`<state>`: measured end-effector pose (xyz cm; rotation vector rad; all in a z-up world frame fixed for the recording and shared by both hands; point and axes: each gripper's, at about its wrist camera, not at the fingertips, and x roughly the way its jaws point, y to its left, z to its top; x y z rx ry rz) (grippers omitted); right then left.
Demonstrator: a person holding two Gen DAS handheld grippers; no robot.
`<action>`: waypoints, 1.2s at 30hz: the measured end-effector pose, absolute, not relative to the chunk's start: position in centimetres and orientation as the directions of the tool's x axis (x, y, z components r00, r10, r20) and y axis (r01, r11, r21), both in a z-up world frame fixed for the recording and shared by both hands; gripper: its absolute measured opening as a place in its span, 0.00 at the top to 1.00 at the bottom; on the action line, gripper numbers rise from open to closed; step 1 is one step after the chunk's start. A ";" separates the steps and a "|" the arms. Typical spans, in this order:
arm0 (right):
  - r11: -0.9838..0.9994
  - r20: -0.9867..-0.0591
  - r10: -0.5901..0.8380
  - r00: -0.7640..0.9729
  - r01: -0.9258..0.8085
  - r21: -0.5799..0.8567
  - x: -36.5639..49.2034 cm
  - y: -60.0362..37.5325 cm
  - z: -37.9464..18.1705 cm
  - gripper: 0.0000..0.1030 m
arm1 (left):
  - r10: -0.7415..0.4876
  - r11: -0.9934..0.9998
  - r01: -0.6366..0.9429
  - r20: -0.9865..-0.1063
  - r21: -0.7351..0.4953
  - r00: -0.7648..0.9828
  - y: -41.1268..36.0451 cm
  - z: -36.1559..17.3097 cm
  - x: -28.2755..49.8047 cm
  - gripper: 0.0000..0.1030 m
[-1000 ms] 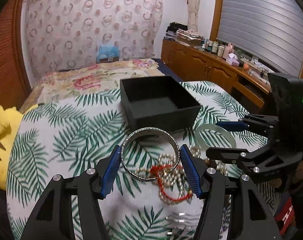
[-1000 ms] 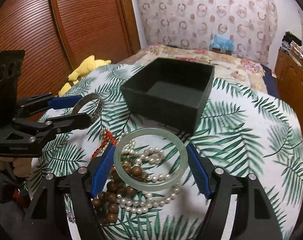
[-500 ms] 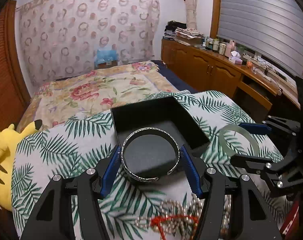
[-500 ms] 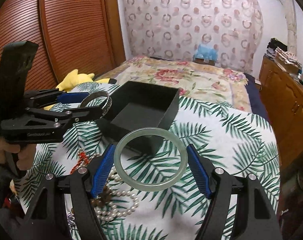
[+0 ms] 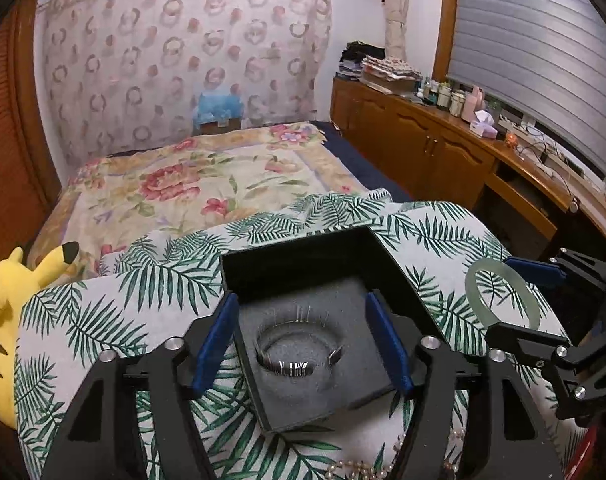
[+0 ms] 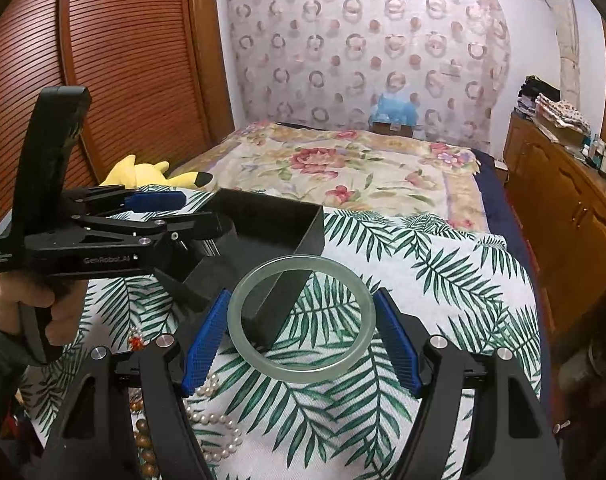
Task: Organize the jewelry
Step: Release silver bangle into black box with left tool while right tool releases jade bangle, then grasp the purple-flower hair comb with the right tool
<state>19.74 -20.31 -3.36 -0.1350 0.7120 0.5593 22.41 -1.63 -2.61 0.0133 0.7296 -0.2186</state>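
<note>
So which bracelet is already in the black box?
The silver bangle, blurred, inside the black box. The green jade bangle is outside it, gripped by the right gripper.

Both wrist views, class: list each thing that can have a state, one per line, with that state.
Black box: lidless, upright on the leaf-print cloth.
Silver bangle: motion-blurred inside the box, free of the pads.
Left gripper: jaws open over the box, having just widened.
Jade bangle: clamped between blue pads, in the air.
Right gripper: shut on the jade bangle.
Pearl strand: loose on the cloth.
</note>
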 end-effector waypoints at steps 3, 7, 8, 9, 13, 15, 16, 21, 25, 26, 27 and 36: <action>0.843 -0.650 0.443 0.617 -0.534 0.068 20.0 -19.7 -3.5 0.27 | -0.191 0.979 0.194 -0.653 -0.069 0.733 -0.9 -2.5 21.7 0.37; 0.832 -0.641 0.455 0.618 -0.551 0.059 20.4 -18.4 -3.4 0.27 | -0.181 0.982 0.172 -0.646 -0.079 0.742 0.6 -2.5 20.2 0.37; 0.829 -0.640 0.458 0.618 -0.556 0.057 20.5 -18.0 -3.5 0.27 | -0.178 0.983 0.164 -0.645 -0.082 0.743 1.1 -2.5 19.7 0.37; 0.827 -0.638 0.460 0.618 -0.559 0.055 20.7 -17.5 -3.5 0.27 | -0.173 0.984 0.157 -0.646 -0.082 0.744 1.5 -2.6 19.2 0.37; 0.811 -0.638 0.466 0.613 -0.584 0.030 21.4 -15.3 -3.6 0.27 | -0.143 0.989 0.135 -0.642 -0.062 0.754 2.8 -2.7 17.2 0.36; 0.803 -0.644 0.460 0.611 -0.596 0.008 21.7 -14.0 -3.9 0.27 | -0.141 0.989 0.132 -0.638 -0.062 0.757 3.2 -2.9 16.4 0.36; 0.800 -0.645 0.459 0.611 -0.599 0.001 21.7 -13.6 -4.0 0.27 | -0.143 0.989 0.131 -0.636 -0.066 0.758 3.6 -2.9 15.8 0.36; 0.783 -0.670 0.451 0.589 -0.621 -0.019 22.1 -11.5 -4.7 0.27 | -0.144 0.989 0.135 -0.633 -0.062 0.761 4.1 -2.9 14.1 0.35; 0.786 -0.684 0.438 0.584 -0.618 -0.025 22.5 -10.8 -5.2 0.27 | -0.157 0.987 0.140 -0.626 -0.077 0.764 4.2 -3.0 12.8 0.35; 0.788 -0.684 0.436 0.585 -0.615 -0.024 22.5 -10.8 -5.2 0.27 | -0.163 0.986 0.143 -0.625 -0.082 0.763 4.1 -3.0 12.4 0.35; 0.789 -0.679 0.440 0.588 -0.614 -0.021 22.5 -10.9 -5.1 0.27 | -0.168 0.986 0.146 -0.624 -0.086 0.763 4.1 -3.1 12.1 0.34; 0.786 -0.644 0.467 0.606 -0.619 -0.013 19.0 -13.0 -3.7 0.27 | -0.187 0.982 0.165 -0.638 -0.094 0.747 3.4 -4.5 8.9 0.30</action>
